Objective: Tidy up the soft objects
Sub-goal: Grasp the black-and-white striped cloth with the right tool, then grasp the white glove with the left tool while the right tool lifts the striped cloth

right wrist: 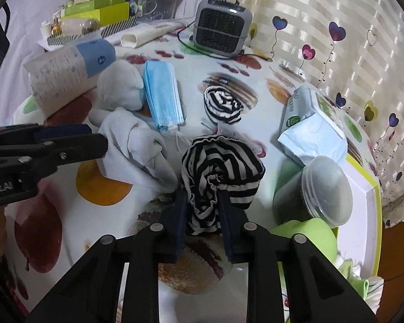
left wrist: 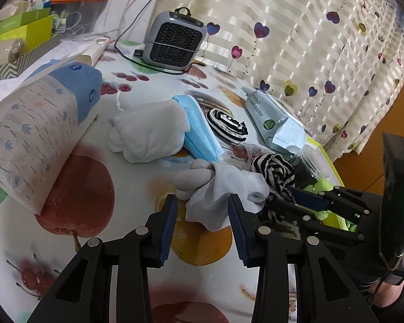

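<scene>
Right gripper (right wrist: pixel 203 211) is clamped on the striped sock (right wrist: pixel 223 172), near centre of the table (right wrist: pixel 94 207), lifting it clear for sorting, while the left gripper (left wrist: pixel 202 210), jaws wide, straddles the white glove (left wrist: pixel 218 196) just left, ready to grab.

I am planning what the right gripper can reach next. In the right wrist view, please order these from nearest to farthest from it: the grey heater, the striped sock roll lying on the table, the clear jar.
1. Clear jar: on its side, just right of the right gripper.
2. Striped sock roll: mid-table, straight ahead.
3. Grey heater: far end, by the curtain.
</scene>
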A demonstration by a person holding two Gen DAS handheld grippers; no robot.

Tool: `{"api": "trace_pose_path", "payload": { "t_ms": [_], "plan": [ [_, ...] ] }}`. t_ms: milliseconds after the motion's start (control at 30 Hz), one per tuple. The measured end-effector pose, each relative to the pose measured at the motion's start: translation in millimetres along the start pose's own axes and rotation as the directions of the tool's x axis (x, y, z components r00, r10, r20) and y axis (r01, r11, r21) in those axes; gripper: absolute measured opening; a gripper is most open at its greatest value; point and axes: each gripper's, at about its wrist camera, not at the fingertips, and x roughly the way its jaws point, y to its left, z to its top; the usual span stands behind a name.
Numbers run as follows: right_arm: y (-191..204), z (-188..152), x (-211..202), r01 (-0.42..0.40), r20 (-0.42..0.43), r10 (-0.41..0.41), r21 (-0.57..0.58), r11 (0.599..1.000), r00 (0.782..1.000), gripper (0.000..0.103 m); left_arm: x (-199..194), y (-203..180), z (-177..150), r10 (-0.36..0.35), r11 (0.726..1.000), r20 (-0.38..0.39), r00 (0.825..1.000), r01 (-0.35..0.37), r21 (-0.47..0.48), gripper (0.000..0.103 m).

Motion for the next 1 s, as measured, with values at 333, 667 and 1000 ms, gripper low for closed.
{"api": "trace_pose_path", "payload": {
  "t_ms": [333,667,1000],
  "plan": [
    [-10.6,1.0,-32.7,-0.048,0.109,0.040,0.072,0.996,0.993,0.013,7.2,-8.1,-4.0,-0.045,0.999,-0.026,0.999,0.046,0.010,0.051],
    [-15.4,0.4,-45.6,-0.076,0.159,0.059,0.098,0.992,0.985,0.011,17.9,-16.7,-1.0,-0.093,0.996,-0.046,0.995,0.093,0.007,0.052],
    [-5.5,-10.6,-30.2,-0.065,0.086,0.061,0.050,0.997,0.994,0.025,29.0,-22.4,2.5,-0.048,0.998,-0.043,0.998,0.049,0.025,0.040]
  ]
}}
